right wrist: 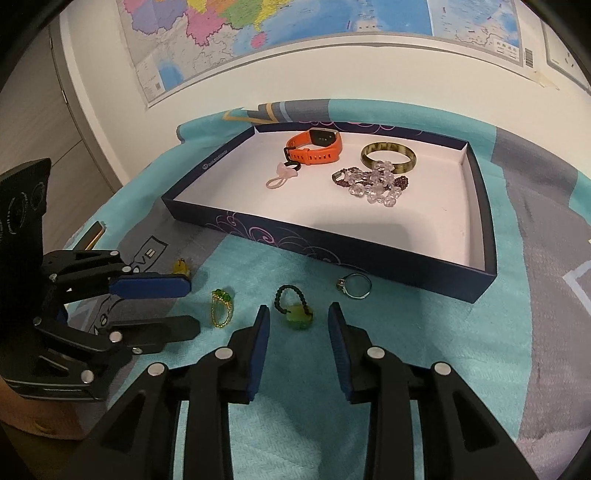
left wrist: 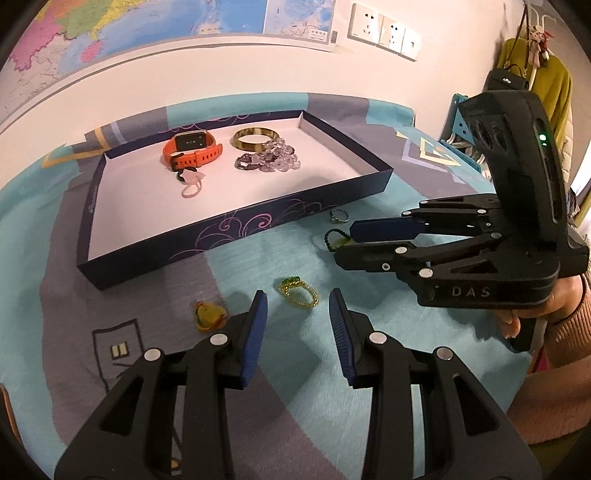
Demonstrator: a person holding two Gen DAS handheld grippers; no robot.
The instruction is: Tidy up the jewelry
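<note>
A dark blue tray [left wrist: 236,225] [right wrist: 321,254] with a white floor holds an orange watch [left wrist: 192,149] [right wrist: 314,147], a brown bangle [left wrist: 255,138] [right wrist: 388,157], clear and purple bead bracelets [left wrist: 269,160] [right wrist: 373,184] and a pink loop [left wrist: 192,184] [right wrist: 280,177]. On the cloth in front lie a gold-green ring [left wrist: 297,291] [right wrist: 221,308], a yellow pendant [left wrist: 208,314] [right wrist: 181,266], a dark beaded loop with a green stone [left wrist: 338,240] [right wrist: 295,308] and a silver ring [left wrist: 339,216] [right wrist: 354,286]. My left gripper [left wrist: 297,314] [right wrist: 192,308] is open just before the gold-green ring. My right gripper [right wrist: 299,325] [left wrist: 343,240] is open over the green-stone loop.
The table is covered by a teal and grey patterned cloth [left wrist: 288,369] [right wrist: 443,350]. A wall with maps [right wrist: 295,37] stands close behind the tray. Wall sockets [left wrist: 384,31], hanging bags and a yellow garment [left wrist: 535,85] are at the far right.
</note>
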